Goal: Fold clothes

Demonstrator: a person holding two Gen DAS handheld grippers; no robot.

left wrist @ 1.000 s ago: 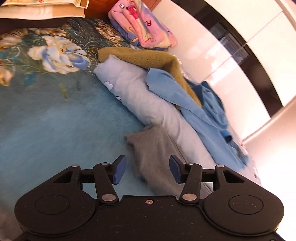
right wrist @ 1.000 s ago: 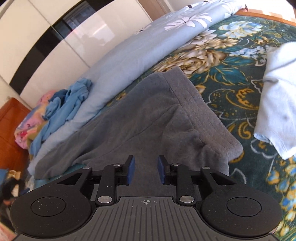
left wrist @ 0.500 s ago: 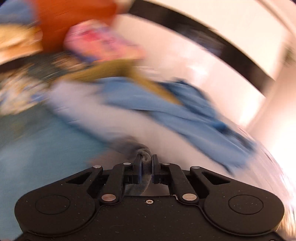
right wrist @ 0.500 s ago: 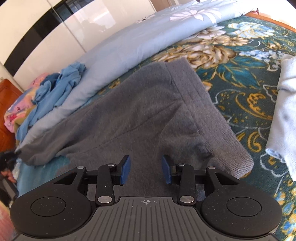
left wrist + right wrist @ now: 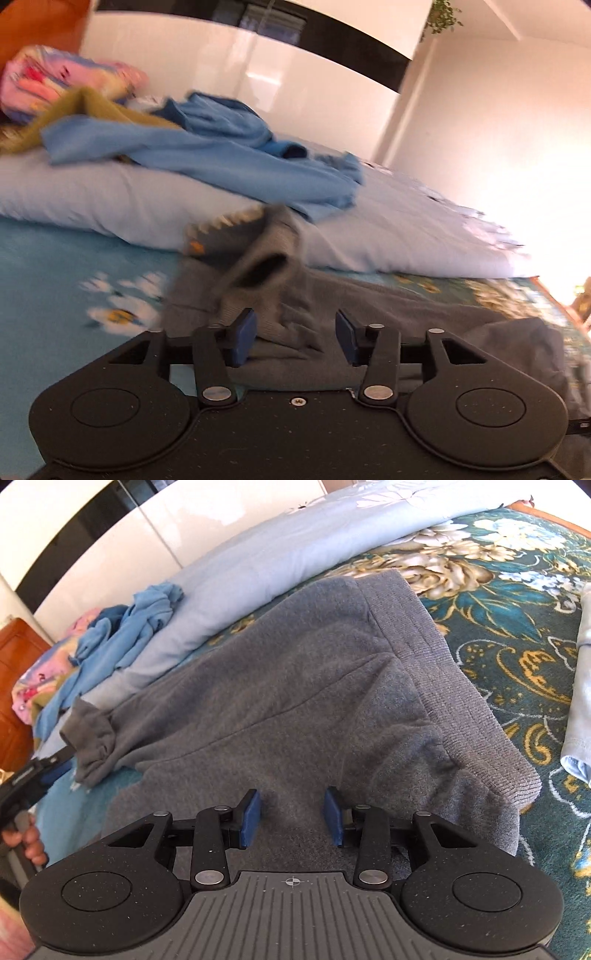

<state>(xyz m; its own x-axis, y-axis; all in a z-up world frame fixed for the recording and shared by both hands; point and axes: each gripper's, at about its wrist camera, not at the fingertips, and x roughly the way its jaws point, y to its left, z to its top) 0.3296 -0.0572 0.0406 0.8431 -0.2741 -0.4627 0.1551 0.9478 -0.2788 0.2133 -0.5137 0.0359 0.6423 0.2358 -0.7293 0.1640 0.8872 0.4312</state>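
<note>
Left gripper (image 5: pixel 295 338) jaws apart; right gripper (image 5: pixel 291 818) jaws apart, both empty

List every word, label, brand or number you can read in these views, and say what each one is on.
No text can be read with confidence.
Left gripper: a pale marking on its black body, seen from the right wrist view, too small to read.
Pink printed bundle: blurred print, no letters legible.
Grey sweatpants: no label visible.
</note>
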